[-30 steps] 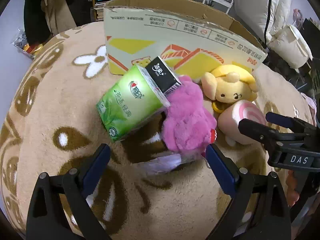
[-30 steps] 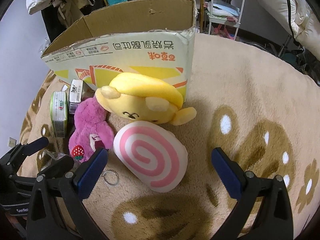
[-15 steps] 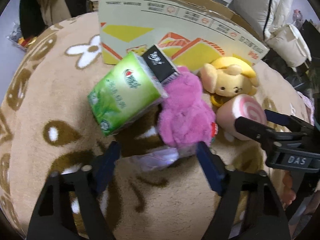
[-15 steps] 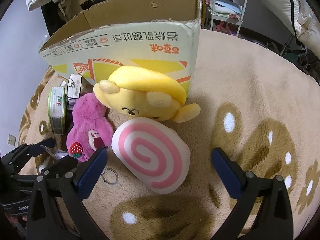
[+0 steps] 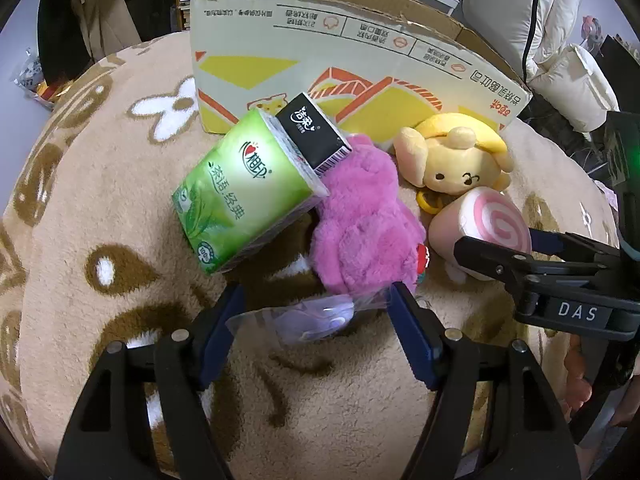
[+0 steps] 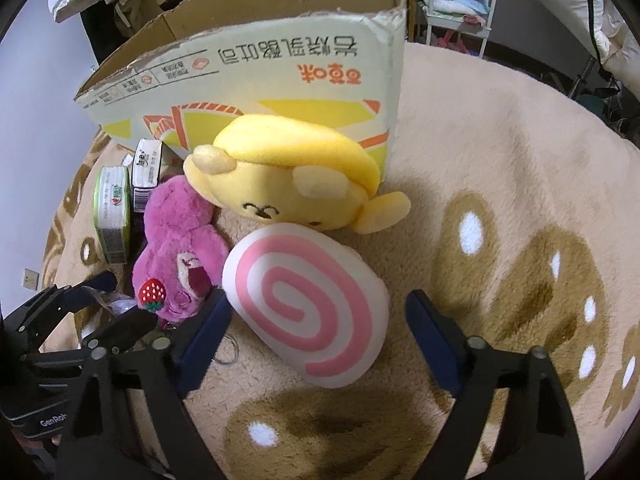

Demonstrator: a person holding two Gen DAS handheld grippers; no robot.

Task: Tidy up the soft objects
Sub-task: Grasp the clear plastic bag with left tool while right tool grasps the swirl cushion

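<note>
Your left gripper (image 5: 316, 312) sits low in the middle of its view with its fingers spread on either side of a clear plastic wrapper (image 5: 300, 320), just below the pink bear (image 5: 364, 232); the pads do not appear to press on anything. The bear lies at the centre of that frame, touching the green tissue pack (image 5: 240, 196) on its left, with a small black tissue pack (image 5: 314, 136) resting against both.

Your right gripper (image 6: 320, 324) is at the lower centre of its view, fingers spread wide around the near end of the pink swirl cushion (image 6: 308, 304) without clamping it. The yellow dog plush (image 6: 296, 184) lies just above the cushion, against the cardboard box (image 6: 256, 76) in the upper half of the frame. Everything rests on the beige rug (image 6: 500, 184).
</note>
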